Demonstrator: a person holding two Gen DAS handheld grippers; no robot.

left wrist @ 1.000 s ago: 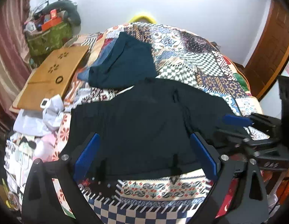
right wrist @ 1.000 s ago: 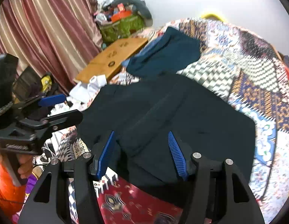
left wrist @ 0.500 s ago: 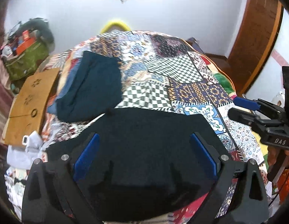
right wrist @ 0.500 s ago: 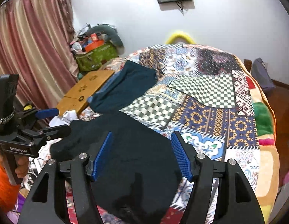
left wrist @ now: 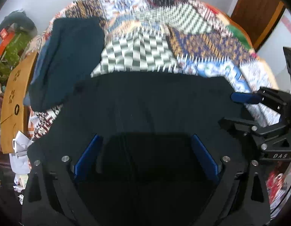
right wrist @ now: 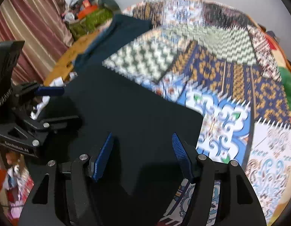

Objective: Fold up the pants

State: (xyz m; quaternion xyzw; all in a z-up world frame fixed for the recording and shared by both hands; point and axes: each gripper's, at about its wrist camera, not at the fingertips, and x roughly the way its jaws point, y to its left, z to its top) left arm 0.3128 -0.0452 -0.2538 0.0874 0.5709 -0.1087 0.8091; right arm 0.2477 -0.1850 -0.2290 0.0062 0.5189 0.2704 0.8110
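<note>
Black pants (left wrist: 149, 101) lie spread flat on the patchwork bedspread (left wrist: 164, 30), near its front edge; they also show in the right wrist view (right wrist: 126, 109). My left gripper (left wrist: 145, 156) is open, jaws wide, low over the near part of the pants, holding nothing. My right gripper (right wrist: 143, 156) is open and empty, low over the pants' right part near their right edge. Each gripper shows in the other's view: the right one (left wrist: 258, 113) and the left one (right wrist: 42, 105), both open. Both views are motion-blurred.
A folded dark teal garment (left wrist: 70, 56) lies on the bed's far left, also in the right wrist view (right wrist: 117, 35). A wooden lap desk (left wrist: 13, 86) and white clutter (left wrist: 19, 150) sit left of the bed. A green bag (right wrist: 89, 20), curtains (right wrist: 32, 28) and a wooden door (left wrist: 258, 9) surround it.
Both grippers have dropped and moved in closer over the black pants, which now fill more of each view. Both stayed open and took hold of nothing.
</note>
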